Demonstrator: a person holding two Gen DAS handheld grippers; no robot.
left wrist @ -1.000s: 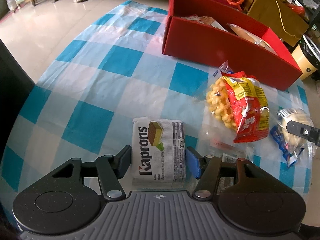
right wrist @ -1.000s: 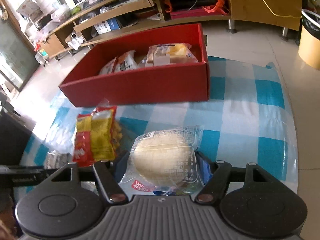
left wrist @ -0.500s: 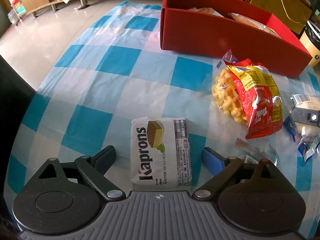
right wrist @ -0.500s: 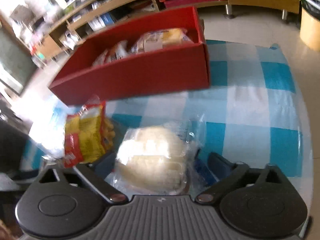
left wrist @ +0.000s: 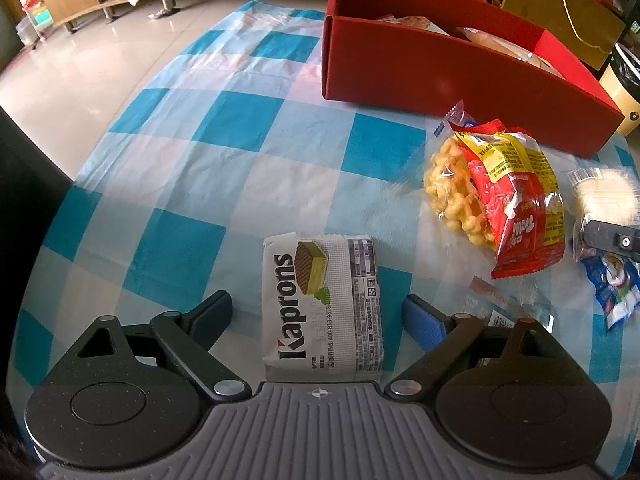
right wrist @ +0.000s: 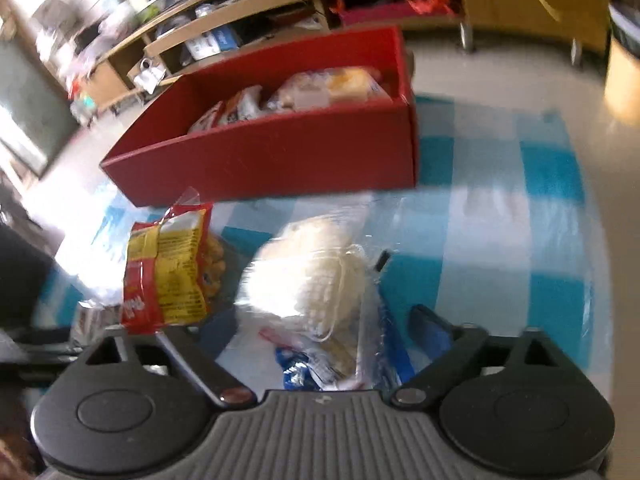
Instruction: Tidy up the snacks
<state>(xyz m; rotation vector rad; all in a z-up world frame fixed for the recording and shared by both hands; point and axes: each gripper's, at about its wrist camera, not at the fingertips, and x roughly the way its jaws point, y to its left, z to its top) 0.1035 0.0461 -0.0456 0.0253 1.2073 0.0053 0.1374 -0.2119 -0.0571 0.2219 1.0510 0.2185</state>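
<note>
On the checked cloth of the bench (left wrist: 240,128), at the left, the left tongs (left wrist: 320,316) stood wide apart astride the Kaprons wafer pack (left wrist: 320,304), neither pad touching it, the jaws having opened within the last second; the pack lay flat and unlifted; to its right lay the red-and-yellow puff bag (left wrist: 500,196), and beyond that, at the frame's edge, the round cake in clear wrap (left wrist: 600,196); the red box (left wrist: 440,76) stood at the far side with a few packets already inside. By judgement the sorting was partly done: three snacks, at least, remained outside the box. The right wrist view, blurred, showed what the left could not: the box's contents (right wrist: 320,88), and the right tongs (right wrist: 320,332) with the cake pack between them after their jaws had just been closing; whether the pads pressed on it could not be told.
</note>
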